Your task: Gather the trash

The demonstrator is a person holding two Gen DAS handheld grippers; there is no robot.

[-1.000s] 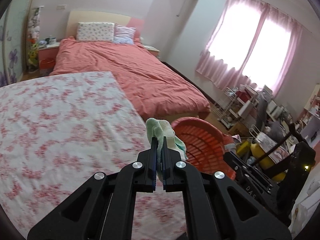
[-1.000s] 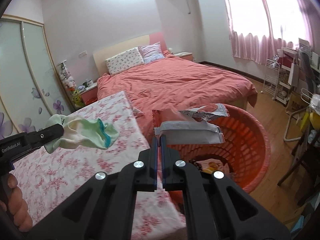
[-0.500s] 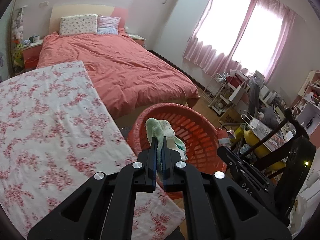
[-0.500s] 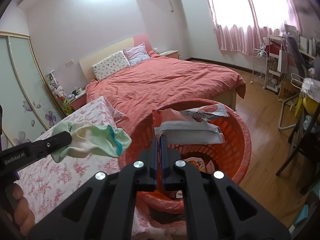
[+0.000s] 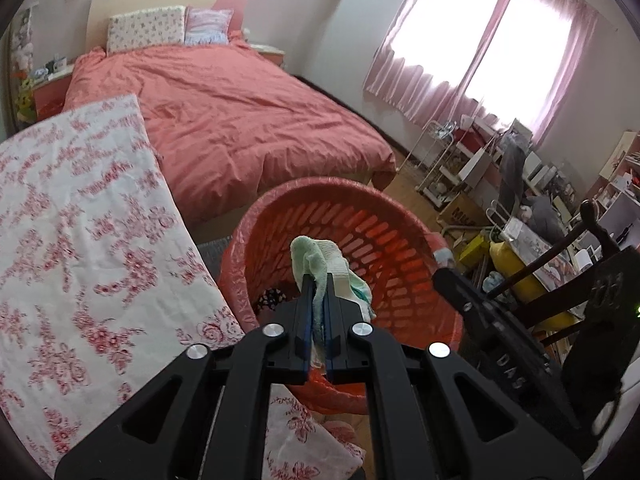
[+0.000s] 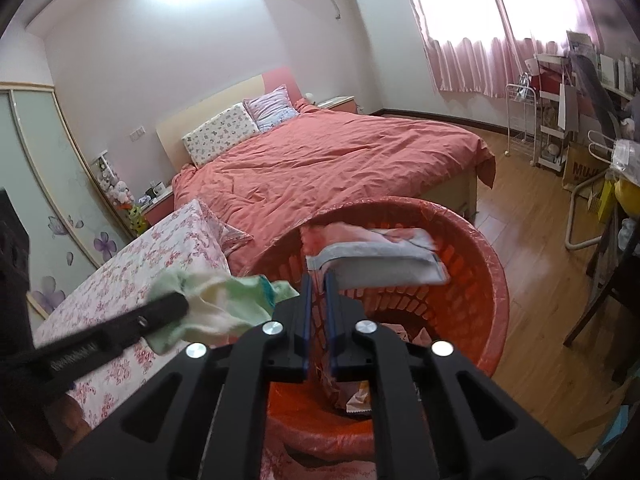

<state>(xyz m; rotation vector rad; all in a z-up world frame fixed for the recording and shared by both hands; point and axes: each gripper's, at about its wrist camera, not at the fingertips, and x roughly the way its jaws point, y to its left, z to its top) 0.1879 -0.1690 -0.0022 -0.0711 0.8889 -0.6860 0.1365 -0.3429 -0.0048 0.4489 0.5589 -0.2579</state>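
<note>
My left gripper (image 5: pixel 318 280) is shut on a pale green and white cloth (image 5: pixel 324 258), held over the near rim of a red plastic basket (image 5: pixel 360 224). In the right wrist view the same cloth (image 6: pixel 216 300) hangs from the left gripper's tip at the basket's left edge. My right gripper (image 6: pixel 319 278) is shut on a grey and red snack wrapper (image 6: pixel 376 256), held above the open basket (image 6: pixel 480 280). Several wrappers (image 6: pixel 356 392) lie at the basket's bottom.
A table with a red-flowered white cloth (image 5: pixel 80 240) stands left of the basket. A bed with a coral cover (image 5: pixel 240 112) lies behind. A cluttered rack and desk (image 5: pixel 520 200) stand at the right, by wooden floor (image 6: pixel 540 240) and a dark chair (image 6: pixel 616 280).
Both grippers moved forward and over the basket, which now looms larger and lower in both views. The cloth and the wrapper stay gripped. The left gripper came closer to the right one.
</note>
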